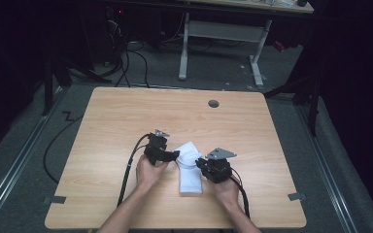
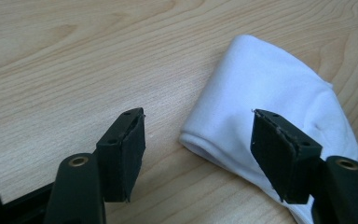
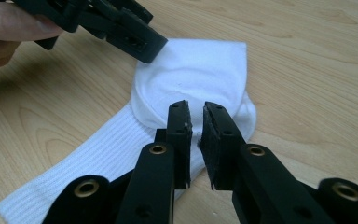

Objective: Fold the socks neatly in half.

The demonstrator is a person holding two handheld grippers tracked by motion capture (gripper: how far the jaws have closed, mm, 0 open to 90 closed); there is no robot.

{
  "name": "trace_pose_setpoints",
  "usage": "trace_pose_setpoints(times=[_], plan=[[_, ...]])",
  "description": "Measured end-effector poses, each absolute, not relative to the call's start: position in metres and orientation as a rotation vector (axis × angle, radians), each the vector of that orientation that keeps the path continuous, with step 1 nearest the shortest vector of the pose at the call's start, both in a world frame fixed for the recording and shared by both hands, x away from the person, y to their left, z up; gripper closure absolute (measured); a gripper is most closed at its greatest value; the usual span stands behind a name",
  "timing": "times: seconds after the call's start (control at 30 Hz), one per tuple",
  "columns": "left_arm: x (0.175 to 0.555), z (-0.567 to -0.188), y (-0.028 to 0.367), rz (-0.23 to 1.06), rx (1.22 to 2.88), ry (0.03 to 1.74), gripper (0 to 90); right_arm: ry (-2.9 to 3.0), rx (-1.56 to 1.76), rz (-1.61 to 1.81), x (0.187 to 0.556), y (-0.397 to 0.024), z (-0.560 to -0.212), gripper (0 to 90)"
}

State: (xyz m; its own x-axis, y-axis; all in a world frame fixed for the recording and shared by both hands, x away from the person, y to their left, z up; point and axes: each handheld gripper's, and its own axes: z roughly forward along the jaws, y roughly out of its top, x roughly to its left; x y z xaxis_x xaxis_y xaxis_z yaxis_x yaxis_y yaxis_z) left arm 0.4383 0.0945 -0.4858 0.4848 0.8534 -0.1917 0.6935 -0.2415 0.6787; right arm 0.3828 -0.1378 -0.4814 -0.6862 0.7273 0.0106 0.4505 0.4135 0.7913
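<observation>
High view: a white sock lies folded near the middle of the wooden table, the left gripper at its left edge, the right gripper at its right.

Left gripper view: the jaws stand spread — nothing pinched — with the sock's folded edge between and beyond them.

Right gripper view: the jaws are nearly pressed together over the sock — whether they pinch the fabric I cannot tell.

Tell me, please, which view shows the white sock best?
The right gripper view: the sock shows its ribbed cuff and folded-over foot. The left gripper view shows one folded end; the high view, a small white shape on the table.
</observation>
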Motion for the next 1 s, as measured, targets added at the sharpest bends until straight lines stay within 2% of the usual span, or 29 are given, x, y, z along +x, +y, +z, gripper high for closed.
trace_pose_setpoints(times=[0.4,0.73,1.0], plan=[[0.442,-0.490,0.091,0.252,2.033,1.277,46.4,2.397,1.010,1.113,0.385,-0.123,-0.490,80.2],[0.443,-0.490,0.091,0.239,2.059,1.247,60.6,2.426,1.023,1.092,0.389,-0.115,-0.496,80.0],[0.441,-0.487,0.091,0.253,2.046,1.209,76.6,2.432,1.022,1.085,0.390,-0.113,-0.497,80.0]])
